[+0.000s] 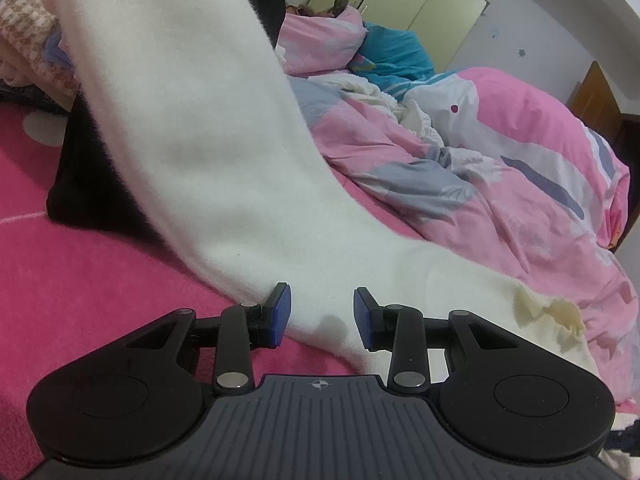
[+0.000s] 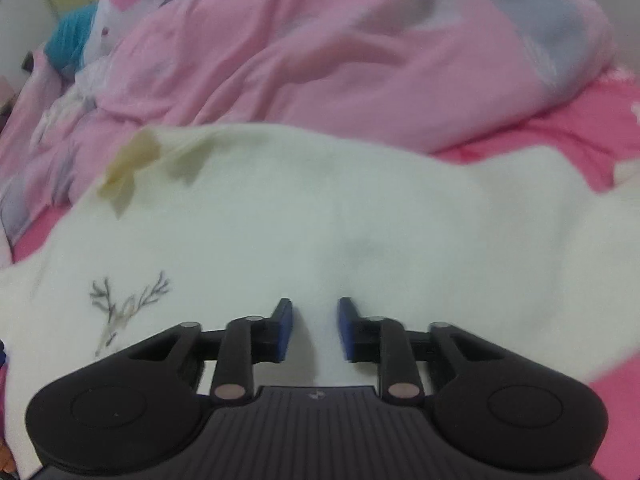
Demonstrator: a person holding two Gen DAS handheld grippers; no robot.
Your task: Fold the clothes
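Left wrist view: the left hand-held gripper rests low over a white fleecy garment on a bed covered by a deep pink blanket; its blue pads stand apart, with a fold of the white cloth lying between them; whether the pads press on that fold cannot be told; the garment rises from the pads to the far left as a lifted sleeve-like length, with a black cloth behind it; a rumpled pink, grey and white duvet fills the right, a teal pillow and pale green wardrobe doors lie far beyond.

Right wrist view: the right hand-held gripper hovers over the flat body of the same white garment; its jaws are released, with bare cloth below and nothing clamped; an embroidered grey deer motif sits near left; yellowish leaf-shaped patches lie at the far left edge; no writing or brand is legible.
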